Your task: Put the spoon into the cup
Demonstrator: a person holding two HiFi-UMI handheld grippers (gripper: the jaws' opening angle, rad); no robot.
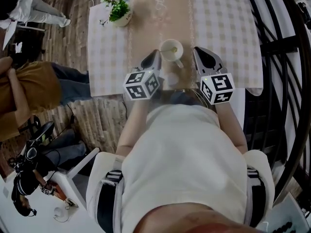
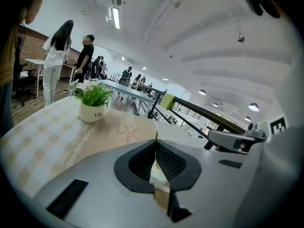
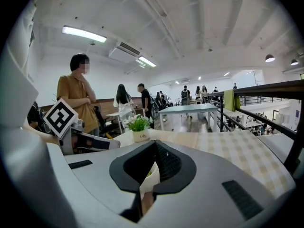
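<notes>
A white cup [image 1: 171, 51] with a handle stands on the checked tablecloth near the table's front edge. A small yellowish spoon [image 1: 173, 49] shows inside it. My left gripper [image 1: 156, 53] hangs just left of the cup, and my right gripper [image 1: 198, 50] just right of it, both apart from it. In the left gripper view the jaws [image 2: 156, 139] are shut; a white bit of the cup [image 2: 154, 175] shows behind them, and a thin golden sliver pokes up at the tips. In the right gripper view the jaws [image 3: 154, 142] are shut too, with the cup [image 3: 151, 172] behind them.
A potted green plant [image 1: 120, 14] stands at the table's [image 1: 218, 18] far left corner. A person in an ochre top [image 1: 24, 89] stands left of the table. A dark railing [image 1: 282, 42] runs along the right. More people and tables are in the background.
</notes>
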